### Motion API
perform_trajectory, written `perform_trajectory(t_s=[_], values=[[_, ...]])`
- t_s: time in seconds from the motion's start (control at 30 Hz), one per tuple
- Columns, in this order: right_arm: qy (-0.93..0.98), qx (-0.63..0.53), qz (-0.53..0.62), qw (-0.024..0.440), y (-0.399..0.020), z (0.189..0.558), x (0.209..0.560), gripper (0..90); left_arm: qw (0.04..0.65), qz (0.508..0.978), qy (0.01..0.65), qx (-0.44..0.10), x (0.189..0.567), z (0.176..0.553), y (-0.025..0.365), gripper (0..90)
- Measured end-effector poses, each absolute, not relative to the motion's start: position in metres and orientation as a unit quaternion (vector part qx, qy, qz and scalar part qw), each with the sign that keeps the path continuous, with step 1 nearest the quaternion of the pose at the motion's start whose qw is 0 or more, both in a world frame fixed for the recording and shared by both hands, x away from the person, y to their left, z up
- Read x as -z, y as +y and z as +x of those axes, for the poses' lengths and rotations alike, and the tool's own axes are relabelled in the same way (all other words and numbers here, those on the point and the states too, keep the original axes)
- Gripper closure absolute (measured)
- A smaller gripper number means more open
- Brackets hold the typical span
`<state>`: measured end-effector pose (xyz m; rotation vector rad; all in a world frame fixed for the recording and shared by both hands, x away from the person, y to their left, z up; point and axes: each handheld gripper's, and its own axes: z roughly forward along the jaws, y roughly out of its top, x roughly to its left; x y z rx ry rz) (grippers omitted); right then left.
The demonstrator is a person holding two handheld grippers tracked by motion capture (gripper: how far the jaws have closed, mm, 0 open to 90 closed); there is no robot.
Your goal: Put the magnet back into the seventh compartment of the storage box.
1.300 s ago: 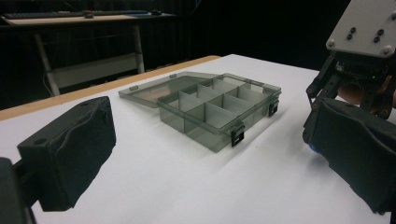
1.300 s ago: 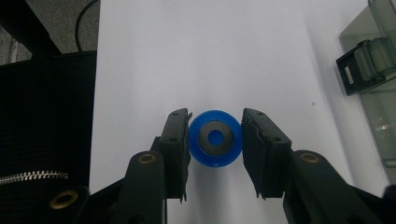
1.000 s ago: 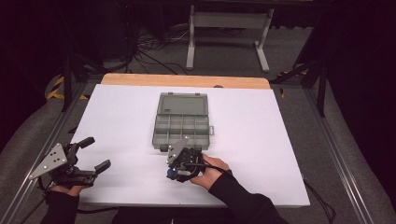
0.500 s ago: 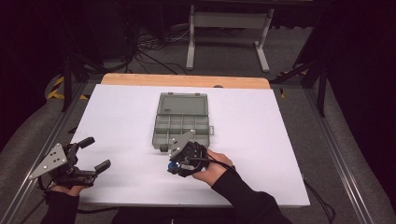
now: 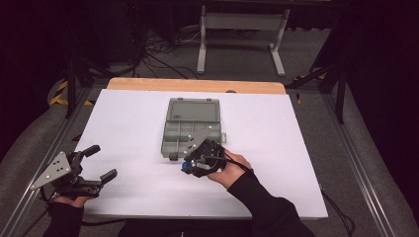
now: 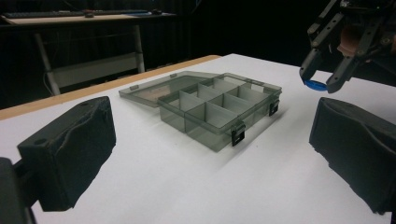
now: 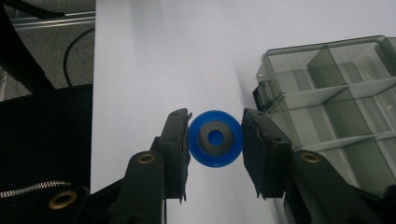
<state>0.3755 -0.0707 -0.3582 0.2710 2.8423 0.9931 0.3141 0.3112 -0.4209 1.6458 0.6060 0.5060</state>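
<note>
Open compartment box (image 5: pixel 190 128) sits mid-table. Left gripper (image 5: pixel 96 165) idles at 8 o'clock, jaws spread, holding nothing. Right gripper (image 7: pixel 215 140) is clamped on the blue disc (image 7: pixel 215 138) just off the box's near corner; edge grip only, so it could slip out.

Long black sleeves are worn on both forearms. Each set of tongs is built of black metal links with brass-coloured rivets and thick black pads. On the left tongs (image 5: pixel 96 165) a grey three-cornered plate with small screws is carried at ten o'clock; a black cable trails from the right tongs (image 5: pixel 188 166).
</note>
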Motion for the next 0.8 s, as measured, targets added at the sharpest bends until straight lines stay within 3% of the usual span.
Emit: perform_trajectory(t_s=[0.8], values=[[0.925, -0.329, 0.167, 0.091, -0.092, 0.412, 0.343, 62.3, 0.613, 0.712, 0.263, -0.22, 0.421, 0.315, 0.311, 1.1]])
